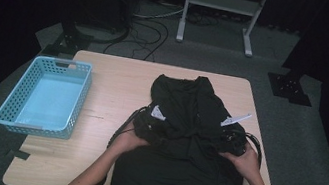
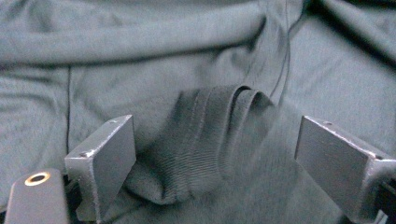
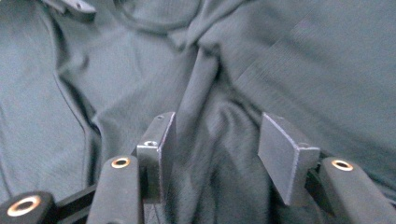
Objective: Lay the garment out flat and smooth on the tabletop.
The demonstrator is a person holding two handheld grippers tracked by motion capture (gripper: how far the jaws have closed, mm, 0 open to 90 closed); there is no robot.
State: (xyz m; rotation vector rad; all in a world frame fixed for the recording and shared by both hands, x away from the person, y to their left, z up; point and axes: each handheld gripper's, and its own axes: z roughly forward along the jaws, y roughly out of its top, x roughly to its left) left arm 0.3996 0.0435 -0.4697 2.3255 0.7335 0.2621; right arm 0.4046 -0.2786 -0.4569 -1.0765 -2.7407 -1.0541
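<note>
A dark shirt lies across the wooden table, its upper half bunched and its lower half spread flat toward the front edge. My left gripper rests on the shirt's left side. In the left gripper view it is open, its jaws wide apart around a raised ribbed fold of the shirt. My right gripper sits on the shirt's right side. In the right gripper view it is open too, with a wrinkled ridge of cloth running up between its jaws.
A light blue plastic basket stands on the table's left edge, with nothing in it. Black cables trail from both grippers over the table. A white stand and dark tripod feet stand on the floor behind.
</note>
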